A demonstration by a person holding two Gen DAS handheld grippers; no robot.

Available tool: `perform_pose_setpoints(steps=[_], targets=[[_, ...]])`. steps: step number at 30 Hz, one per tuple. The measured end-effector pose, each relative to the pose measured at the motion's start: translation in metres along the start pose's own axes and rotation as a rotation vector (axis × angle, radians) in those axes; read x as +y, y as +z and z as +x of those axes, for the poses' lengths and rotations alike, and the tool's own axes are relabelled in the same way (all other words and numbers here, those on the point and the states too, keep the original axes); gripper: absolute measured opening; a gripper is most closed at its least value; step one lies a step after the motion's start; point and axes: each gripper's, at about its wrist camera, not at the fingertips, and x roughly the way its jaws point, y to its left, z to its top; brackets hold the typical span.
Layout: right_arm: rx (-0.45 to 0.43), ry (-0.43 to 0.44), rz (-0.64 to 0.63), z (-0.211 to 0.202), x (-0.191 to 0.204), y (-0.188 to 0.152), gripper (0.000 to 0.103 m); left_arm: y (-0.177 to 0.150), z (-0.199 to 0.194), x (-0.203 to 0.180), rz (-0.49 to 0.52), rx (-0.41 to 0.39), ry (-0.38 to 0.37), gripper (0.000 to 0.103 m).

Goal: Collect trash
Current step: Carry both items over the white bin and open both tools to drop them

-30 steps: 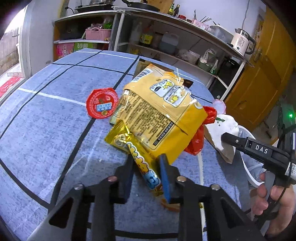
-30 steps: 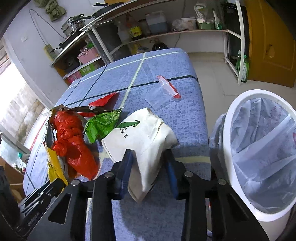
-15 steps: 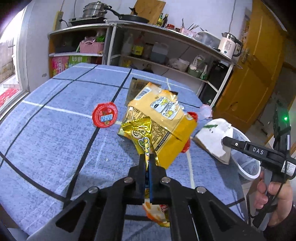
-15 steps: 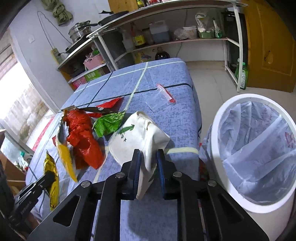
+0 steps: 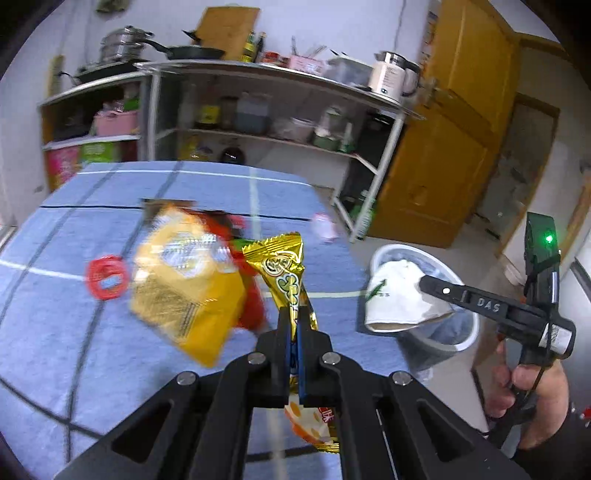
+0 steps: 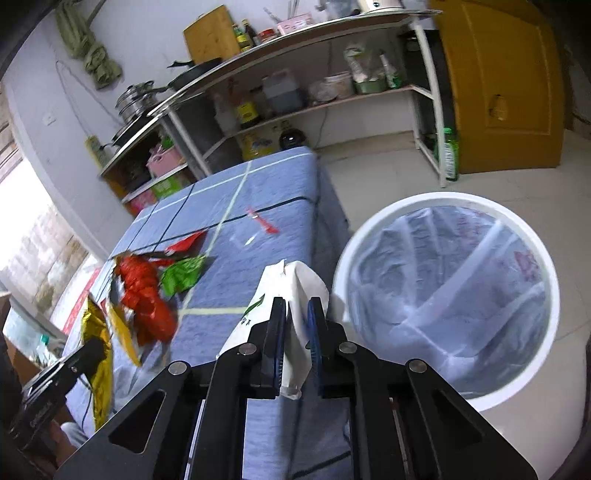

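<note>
The left gripper point(image 5: 294, 325) is pinching a thin gold foil snack wrapper point(image 5: 286, 280) mid-length above the blue cloth-covered table point(image 5: 74, 362); it looks light, slick and floppy. The right gripper point(image 6: 296, 321) is clamping a soft crumpled white paper bag point(image 6: 291, 291) just left of the white lined bin point(image 6: 447, 295).

A table under a blue cloth point(image 5: 92, 373) with dark and pale lines fills the lower left of both views. Behind it, across the upper frame, stands a metal shelving unit point(image 5: 266, 74) carrying a frying pan point(image 5: 195, 53), stacked steel pots point(image 5: 122, 42), a wooden cutting board point(image 6: 210, 35) and a white electric kettle point(image 5: 391, 75). A yellow-orange door point(image 6: 498, 85) occupies the upper right. A pink basket point(image 5: 116, 123) sits on a left-hand shelf.
</note>
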Motion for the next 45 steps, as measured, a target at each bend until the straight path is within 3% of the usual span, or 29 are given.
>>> perform_pose_setpoints(steps=[15,26,33,37,45], targets=[[-0.075,-0.118,0.125,-0.028,-0.076,0.006,0.011,0.038,0.055,-0.091,0.154,0.016,-0.183,0.002],[-0.042,-0.176,0.202,-0.020,-0.124,-0.005,0.012,0.036,0.118,-0.136,0.210,0.112,-0.269,0.003],[-0.025,-0.203,0.264,-0.017,-0.145,-0.011,0.015,0.031,0.139,-0.150,0.220,0.165,-0.279,0.005],[-0.044,-0.205,0.269,-0.023,-0.146,-0.011,0.016,0.033,0.142,-0.148,0.206,0.173,-0.282,0.023],[-0.137,-0.177,0.200,-0.048,-0.118,-0.001,0.020,0.040,0.120,-0.133,0.185,0.125,-0.293,0.024]])
